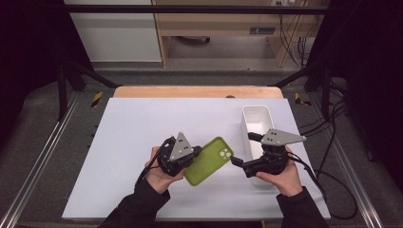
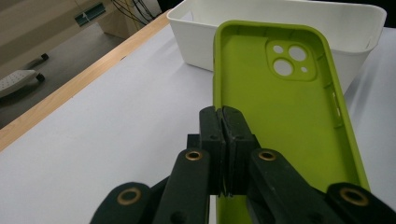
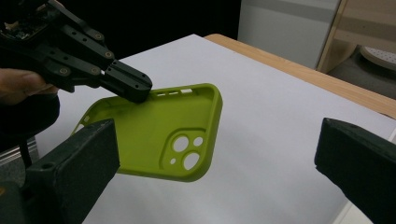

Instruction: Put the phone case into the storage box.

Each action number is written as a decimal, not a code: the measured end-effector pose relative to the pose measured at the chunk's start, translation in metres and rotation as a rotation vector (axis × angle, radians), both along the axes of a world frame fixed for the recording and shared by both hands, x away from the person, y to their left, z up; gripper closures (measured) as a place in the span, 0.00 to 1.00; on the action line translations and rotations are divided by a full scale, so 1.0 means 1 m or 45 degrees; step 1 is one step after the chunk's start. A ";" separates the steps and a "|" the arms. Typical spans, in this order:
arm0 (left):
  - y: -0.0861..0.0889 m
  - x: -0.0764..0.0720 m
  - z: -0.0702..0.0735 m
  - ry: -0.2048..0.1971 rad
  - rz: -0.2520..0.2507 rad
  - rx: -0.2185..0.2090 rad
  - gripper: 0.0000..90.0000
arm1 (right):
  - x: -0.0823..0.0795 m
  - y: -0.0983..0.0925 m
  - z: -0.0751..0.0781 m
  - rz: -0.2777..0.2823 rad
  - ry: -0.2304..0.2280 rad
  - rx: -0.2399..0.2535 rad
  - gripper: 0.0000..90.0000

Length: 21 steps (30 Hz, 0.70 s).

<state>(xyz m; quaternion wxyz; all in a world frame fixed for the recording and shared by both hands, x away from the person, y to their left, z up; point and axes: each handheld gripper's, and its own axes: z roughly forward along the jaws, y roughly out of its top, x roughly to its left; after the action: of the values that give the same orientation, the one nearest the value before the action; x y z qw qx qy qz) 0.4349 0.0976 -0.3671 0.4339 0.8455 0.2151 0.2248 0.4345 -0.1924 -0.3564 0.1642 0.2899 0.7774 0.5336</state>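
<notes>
A white table top (image 1: 142, 142) with a wooden far edge stands inside a dark frame; beyond it we see pale cabinets and loose cables on the floor. Near the middle of the table, the left gripper (image 1: 194, 154) is clamped on the long side wall of a green phone case (image 1: 209, 161), its jaws pressed together over the rim in the left gripper view (image 2: 223, 135). The case (image 2: 280, 121) is held clear of the surface, open side up, camera cut-outs toward the right. The right gripper (image 1: 236, 162) sits just beside the case's camera corner, its jaws spread wide with nothing between them. Under the right hand (image 1: 283, 178) we note a white bin (image 1: 256, 116), long axis running near to far
</notes>
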 end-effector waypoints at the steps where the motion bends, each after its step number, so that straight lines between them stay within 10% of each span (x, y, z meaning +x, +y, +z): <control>1: 0.000 0.000 0.000 -0.001 -0.004 0.002 0.98 | 0.001 0.001 0.002 -0.002 0.005 -0.010 0.01; 21: -0.003 -0.005 0.000 -0.030 -0.041 0.025 0.98 | 0.015 0.019 0.014 0.015 0.083 -0.114 0.02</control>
<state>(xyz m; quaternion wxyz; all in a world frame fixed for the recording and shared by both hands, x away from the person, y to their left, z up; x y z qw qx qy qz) 0.4296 0.0943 -0.3668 0.4317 0.8504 0.1942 0.2297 0.4495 -0.1735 -0.3422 0.1484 0.2948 0.8072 0.4894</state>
